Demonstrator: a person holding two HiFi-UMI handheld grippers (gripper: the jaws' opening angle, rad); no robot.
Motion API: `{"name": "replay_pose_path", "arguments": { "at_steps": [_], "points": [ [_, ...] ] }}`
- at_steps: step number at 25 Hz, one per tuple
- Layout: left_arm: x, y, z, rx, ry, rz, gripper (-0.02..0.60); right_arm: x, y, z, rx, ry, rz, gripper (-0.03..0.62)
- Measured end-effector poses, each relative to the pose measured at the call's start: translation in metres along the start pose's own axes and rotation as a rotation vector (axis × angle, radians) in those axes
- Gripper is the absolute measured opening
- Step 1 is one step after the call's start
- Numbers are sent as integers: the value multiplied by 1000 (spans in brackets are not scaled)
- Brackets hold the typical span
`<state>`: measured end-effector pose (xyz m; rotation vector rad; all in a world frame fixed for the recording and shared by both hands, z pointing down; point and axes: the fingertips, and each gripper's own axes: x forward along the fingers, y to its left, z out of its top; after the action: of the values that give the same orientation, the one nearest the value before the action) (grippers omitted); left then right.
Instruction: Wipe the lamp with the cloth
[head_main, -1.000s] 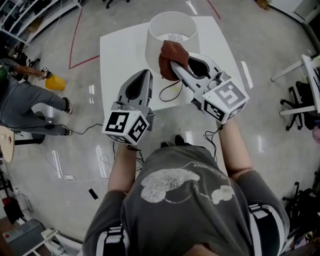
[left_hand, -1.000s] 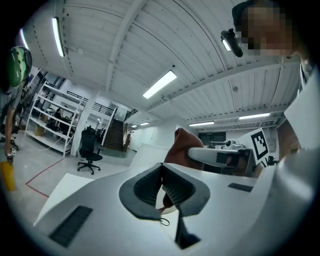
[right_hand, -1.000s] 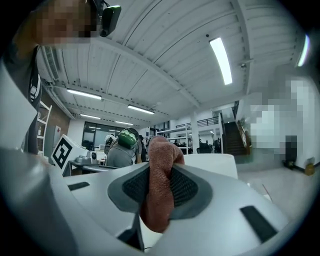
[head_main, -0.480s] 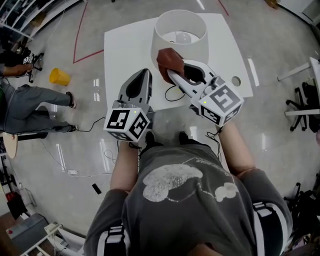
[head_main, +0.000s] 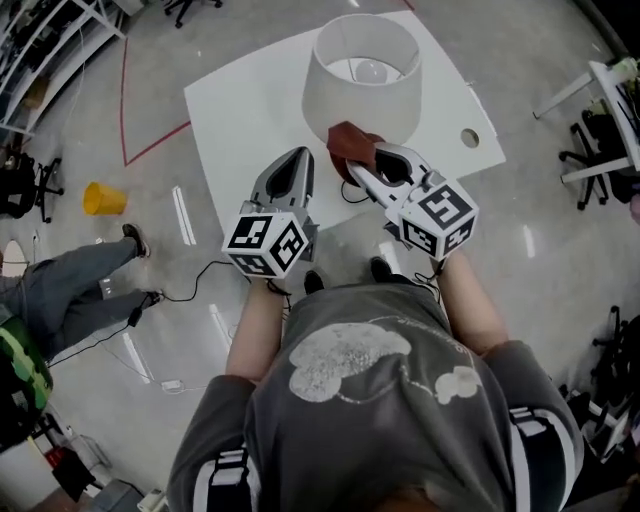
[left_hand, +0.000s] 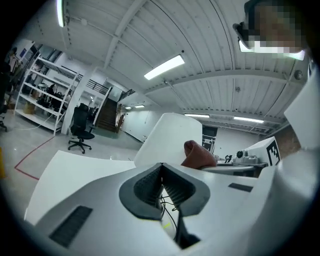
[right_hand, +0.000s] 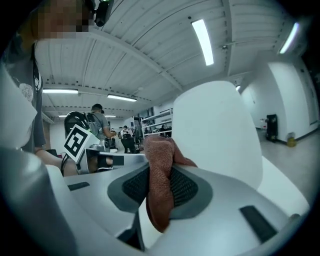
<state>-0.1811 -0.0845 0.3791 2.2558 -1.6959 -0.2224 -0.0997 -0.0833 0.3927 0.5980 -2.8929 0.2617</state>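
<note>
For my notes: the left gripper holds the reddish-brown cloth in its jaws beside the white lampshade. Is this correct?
Wrong gripper: the right gripper holds the reddish-brown cloth in its jaws beside the white lampshade, as the right gripper view shows.

Head view overhead, gripper views facing lamp (head_main: 362, 100)

cloth (right_hand: 159, 192): showing a rough, nappy weave, rust-brown, matt
lamp shade (head_main: 365, 95): reading off-white, smooth, matt; can't tell fabric from paper
surface (head_main: 250, 110): looking smooth, white, matt
right tongs (right_hand: 160, 167): shell looking like smooth pale-grey plastic, satin sheen
pads (right_hand: 184, 187): showing dark, finely ribbed, matt, rubbery
left tongs (left_hand: 161, 165): showing the same plastic shell and ribbed dark lining
floor (head_main: 150, 300): looking glossy, mirroring ceiling lights in streaks
</note>
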Motion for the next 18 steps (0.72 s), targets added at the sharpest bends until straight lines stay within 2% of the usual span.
{"name": "replay_pose_path", "arguments": {
  "at_steps": [12, 15, 18],
  "points": [
    [-15, 22, -4, -2, 59, -161, 8, 29, 20, -33, 61, 73, -198, 92],
    [-21, 24, -1, 1, 69, -198, 8, 31, 25, -22, 63, 46, -238, 92],
    [-25, 22, 16, 26, 47, -233, 8, 28, 26, 9, 46, -24, -272, 92]
  ]
}}
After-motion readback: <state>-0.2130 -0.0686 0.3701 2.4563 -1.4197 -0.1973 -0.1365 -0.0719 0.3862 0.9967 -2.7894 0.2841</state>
